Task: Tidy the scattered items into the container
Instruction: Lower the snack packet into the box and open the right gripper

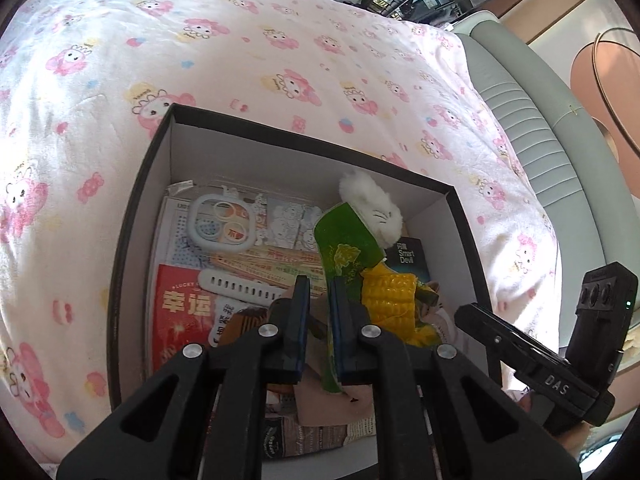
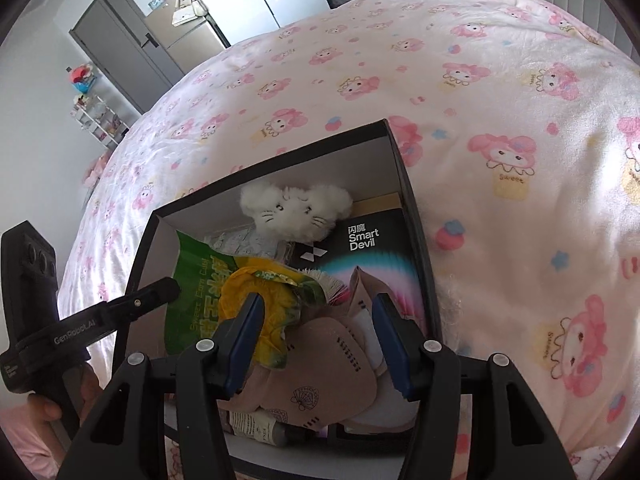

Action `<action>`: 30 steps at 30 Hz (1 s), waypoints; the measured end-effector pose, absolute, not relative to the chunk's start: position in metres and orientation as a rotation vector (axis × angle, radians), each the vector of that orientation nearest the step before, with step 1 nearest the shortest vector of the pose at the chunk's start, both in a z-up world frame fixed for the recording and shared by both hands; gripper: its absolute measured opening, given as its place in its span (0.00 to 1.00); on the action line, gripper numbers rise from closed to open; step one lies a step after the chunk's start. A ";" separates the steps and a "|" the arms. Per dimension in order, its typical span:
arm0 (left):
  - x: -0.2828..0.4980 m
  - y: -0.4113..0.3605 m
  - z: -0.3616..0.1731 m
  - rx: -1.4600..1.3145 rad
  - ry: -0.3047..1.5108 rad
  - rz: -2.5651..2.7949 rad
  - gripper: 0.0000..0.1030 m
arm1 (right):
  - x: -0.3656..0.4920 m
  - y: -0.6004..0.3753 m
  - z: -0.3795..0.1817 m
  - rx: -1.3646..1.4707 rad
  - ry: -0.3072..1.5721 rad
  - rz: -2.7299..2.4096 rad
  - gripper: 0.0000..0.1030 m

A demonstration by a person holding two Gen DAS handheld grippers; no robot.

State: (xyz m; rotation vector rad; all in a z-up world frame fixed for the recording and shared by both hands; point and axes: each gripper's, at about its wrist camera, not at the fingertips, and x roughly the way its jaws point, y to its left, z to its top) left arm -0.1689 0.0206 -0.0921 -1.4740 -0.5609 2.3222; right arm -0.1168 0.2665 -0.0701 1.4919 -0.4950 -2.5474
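A black box with white inner walls (image 1: 304, 141) (image 2: 404, 184) sits on the pink bedspread and holds several items. My left gripper (image 1: 320, 284) is shut on the edge of a green sweet-corn packet (image 1: 344, 248) (image 2: 196, 292), which stands tilted inside the box. In the right wrist view its finger (image 2: 160, 286) meets the packet's left side. A white plush cat face (image 1: 372, 204) (image 2: 296, 210) leans on the far wall. My right gripper (image 2: 318, 300) hangs open over beige face masks (image 2: 332, 360), gripping nothing.
Cards, a red packet (image 1: 180, 312), a white case (image 1: 220, 216) and a black "Smart Devil" carton (image 2: 368, 248) fill the box floor. Pink cartoon-print bedding (image 1: 280, 48) surrounds it. A grey padded bed frame (image 1: 520, 120) lies right; a shelf (image 2: 96, 116) and door stand beyond.
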 end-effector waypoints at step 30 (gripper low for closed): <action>-0.162 0.036 -0.121 -1.520 -0.567 2.154 0.09 | -0.122 0.213 -0.083 1.550 -0.270 -2.564 0.52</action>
